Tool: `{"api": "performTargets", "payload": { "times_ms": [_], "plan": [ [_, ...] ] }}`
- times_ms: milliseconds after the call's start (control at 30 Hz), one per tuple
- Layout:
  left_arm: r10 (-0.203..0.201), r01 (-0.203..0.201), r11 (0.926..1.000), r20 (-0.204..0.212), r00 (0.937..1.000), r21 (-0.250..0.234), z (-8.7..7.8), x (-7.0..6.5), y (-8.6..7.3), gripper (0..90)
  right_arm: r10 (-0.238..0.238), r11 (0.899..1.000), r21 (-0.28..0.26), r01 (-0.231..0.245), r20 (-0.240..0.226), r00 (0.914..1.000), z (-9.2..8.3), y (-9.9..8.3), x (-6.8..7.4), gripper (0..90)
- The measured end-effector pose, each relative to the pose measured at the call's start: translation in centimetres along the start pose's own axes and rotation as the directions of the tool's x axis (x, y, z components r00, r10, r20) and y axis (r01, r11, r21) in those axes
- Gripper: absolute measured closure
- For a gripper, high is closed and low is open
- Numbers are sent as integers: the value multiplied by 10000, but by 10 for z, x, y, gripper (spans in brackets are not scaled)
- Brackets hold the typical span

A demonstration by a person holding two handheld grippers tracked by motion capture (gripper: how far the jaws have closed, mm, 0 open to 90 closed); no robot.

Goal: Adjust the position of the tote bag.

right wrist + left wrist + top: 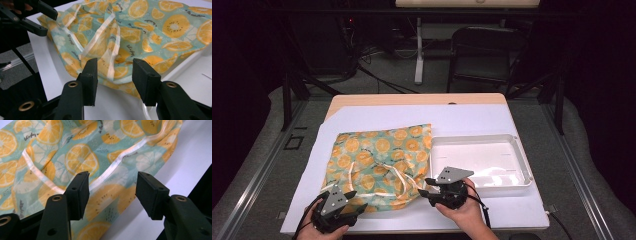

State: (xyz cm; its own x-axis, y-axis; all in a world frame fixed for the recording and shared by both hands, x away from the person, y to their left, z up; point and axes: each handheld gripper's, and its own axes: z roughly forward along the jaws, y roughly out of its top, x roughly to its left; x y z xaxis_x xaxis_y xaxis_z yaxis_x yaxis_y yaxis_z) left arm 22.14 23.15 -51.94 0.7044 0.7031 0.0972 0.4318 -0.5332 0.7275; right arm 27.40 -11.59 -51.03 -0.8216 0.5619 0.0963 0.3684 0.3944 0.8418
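On white table (492, 117): one orange-print cloth bag (377, 160) with pale ribbons, one white tray (482, 160) touching its right edge. Near bag's front edge, two grippers, left (354, 202) and right (424, 187), both spread wide, gripping nothing.

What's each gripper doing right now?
Left gripper: open, holding nothing, over the bag.
Right gripper: open, holding nothing, at the bag's near edge.
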Motion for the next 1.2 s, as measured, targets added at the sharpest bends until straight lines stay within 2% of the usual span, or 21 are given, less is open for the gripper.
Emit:
{"api": "performTargets", "payload": {
  "times_ms": [67, 167, 367, 500, 567, 733, 900, 1033, 1100, 1200],
  "plan": [
    [320, -322, 9994, -241, 9992, -100, -1, -1, -2, 450, 1, 10000, -64, -1, -84, 10000, 1, 2, -1, 558],
    [556, -560, 9984, -423, 9976, -87, -3, -4, -5, 450, 38, 10000, -67, -39, -214, 9998, 2, 4, -2, 558],
    [638, -629, 9979, -550, 9964, 182, -2, -8, -9, 442, 150, 9998, -137, -155, -365, 9992, 6, 6, -4, 554],
    [613, -592, 9979, -843, 9946, 265, -1, -7, -12, 442, 181, 9997, -144, -188, -489, 9986, 9, 7, -6, 552],
    [727, -697, 9971, -1063, 9917, 319, 0, -6, -14, 442, 188, 9998, -107, -194, -514, 9985, 10, 8, -5, 552],
    [598, -561, 9978, -1105, 9921, 358, 3, -3, -15, 447, 152, 9998, -83, -157, -569, 9983, 12, 8, -4, 552],
    [959, -886, 9936, -1090, 9894, 702, 6, -6, -15, 452, 145, 9998, -90, -151, -579, 9982, 11, 7, -4, 551],
    [1447, -1326, 9860, -1249, 9816, 1008, 7, -10, -15, 447, 150, 9999, -34, -152, -553, 9984, 11, 7, -4, 550],
    [1489, -1363, 9859, -1371, 9793, 971, 8, -9, -15, 439, 155, 9999, -36, -157, -550, 9984, 12, 7, -4, 550],
    [1398, -1252, 9866, -1459, 9794, 1045, 9, -8, -15, 442, 162, 9999, -30, -164, -540, 9984, 12, 6, -4, 547]
  ]
}}
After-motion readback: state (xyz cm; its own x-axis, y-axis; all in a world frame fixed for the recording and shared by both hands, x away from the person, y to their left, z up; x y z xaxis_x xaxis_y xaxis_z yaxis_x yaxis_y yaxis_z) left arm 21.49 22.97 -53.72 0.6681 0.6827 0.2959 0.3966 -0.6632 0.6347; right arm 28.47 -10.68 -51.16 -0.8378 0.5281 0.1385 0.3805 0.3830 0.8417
